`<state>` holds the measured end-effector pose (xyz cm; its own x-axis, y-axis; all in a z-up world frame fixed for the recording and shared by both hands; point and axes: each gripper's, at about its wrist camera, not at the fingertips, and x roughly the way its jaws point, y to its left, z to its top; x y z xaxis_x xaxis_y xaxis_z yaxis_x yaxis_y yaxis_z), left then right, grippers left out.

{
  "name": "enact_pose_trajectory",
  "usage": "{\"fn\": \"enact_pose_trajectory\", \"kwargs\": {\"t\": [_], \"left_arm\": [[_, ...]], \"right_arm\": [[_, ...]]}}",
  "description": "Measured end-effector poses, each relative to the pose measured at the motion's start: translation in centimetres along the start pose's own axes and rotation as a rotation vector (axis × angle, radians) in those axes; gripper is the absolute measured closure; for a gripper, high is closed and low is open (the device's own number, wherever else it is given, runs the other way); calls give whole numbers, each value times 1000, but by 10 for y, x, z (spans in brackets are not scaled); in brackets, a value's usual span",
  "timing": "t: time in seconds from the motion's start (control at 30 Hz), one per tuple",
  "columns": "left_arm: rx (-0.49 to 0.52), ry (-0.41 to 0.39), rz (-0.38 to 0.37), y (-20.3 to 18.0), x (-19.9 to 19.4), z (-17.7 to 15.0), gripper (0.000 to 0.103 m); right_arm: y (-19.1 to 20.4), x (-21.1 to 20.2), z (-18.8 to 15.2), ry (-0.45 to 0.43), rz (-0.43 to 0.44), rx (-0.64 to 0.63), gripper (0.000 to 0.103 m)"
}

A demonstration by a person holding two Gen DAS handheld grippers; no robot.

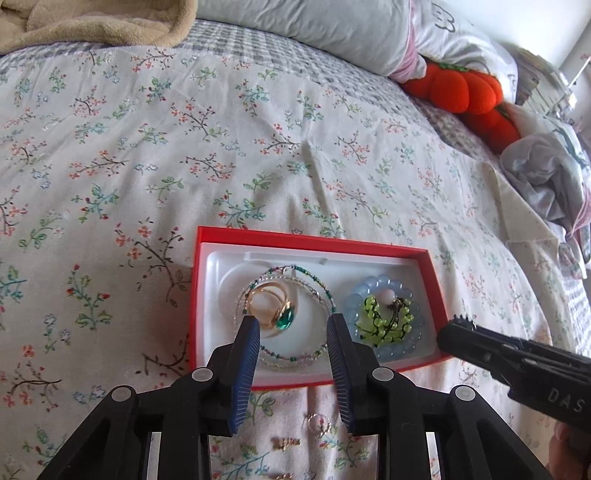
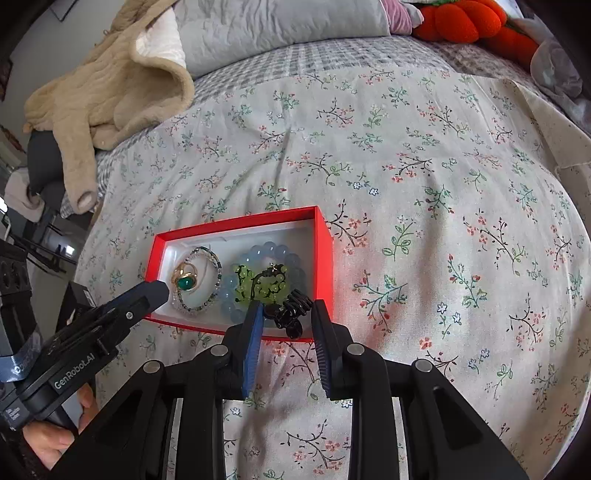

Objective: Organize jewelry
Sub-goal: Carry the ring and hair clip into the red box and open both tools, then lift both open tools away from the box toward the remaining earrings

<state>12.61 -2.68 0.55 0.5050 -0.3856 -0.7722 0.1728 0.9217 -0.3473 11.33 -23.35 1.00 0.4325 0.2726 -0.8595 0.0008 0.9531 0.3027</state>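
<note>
A red box [image 1: 310, 240] [image 2: 321, 254] with a white liner lies on the floral bedspread. In it lie a gold bracelet with a green stone [image 1: 275, 308] [image 2: 184, 278], a thin beaded strand [image 1: 295, 354] [image 2: 212, 258], a pale blue bead bracelet [image 1: 410, 341] [image 2: 264, 253] and a green bead bracelet [image 1: 384, 321] [image 2: 258, 282]. A black hair claw clip [image 2: 291, 314] rests in the box's near right corner. My left gripper [image 1: 293, 323] is open over the gold bracelet. My right gripper [image 2: 286, 308] is open around the black clip.
Small gold pieces [image 1: 286, 443] and a thin ring [image 1: 317, 422] lie on the bedspread just before the box. A beige fleece [image 2: 110, 85], grey pillows [image 1: 314, 26], an orange plush toy [image 1: 461, 88] and crumpled clothes [image 1: 546, 177] lie at the far side.
</note>
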Motion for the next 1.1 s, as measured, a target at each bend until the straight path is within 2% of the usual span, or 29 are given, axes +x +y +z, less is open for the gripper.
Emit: {"fn": "enact_pose_trajectory", "kwargs": {"t": [0.1, 0.33, 0.73, 0.8, 0.87, 1.07, 1.1], "left_arm": [[11, -4, 22, 2, -11, -3, 66], [11, 7, 74, 18, -28, -9, 65], [17, 48, 115, 38, -34, -20, 61], [15, 55, 117, 41, -34, -20, 52], [17, 55, 120, 41, -35, -21, 49], [16, 80, 127, 46, -37, -25, 38], [14, 86, 129, 47, -37, -26, 36]], "right_arm": [[4, 1, 2, -2, 1, -1, 75], [16, 9, 8, -3, -10, 5, 75], [34, 27, 16, -11, -35, 11, 74], [31, 28, 18, -7, -32, 32, 71], [30, 25, 18, -13, -26, 41, 67], [33, 13, 10, -15, -23, 7, 65], [35, 11, 8, -17, -24, -4, 61]]}}
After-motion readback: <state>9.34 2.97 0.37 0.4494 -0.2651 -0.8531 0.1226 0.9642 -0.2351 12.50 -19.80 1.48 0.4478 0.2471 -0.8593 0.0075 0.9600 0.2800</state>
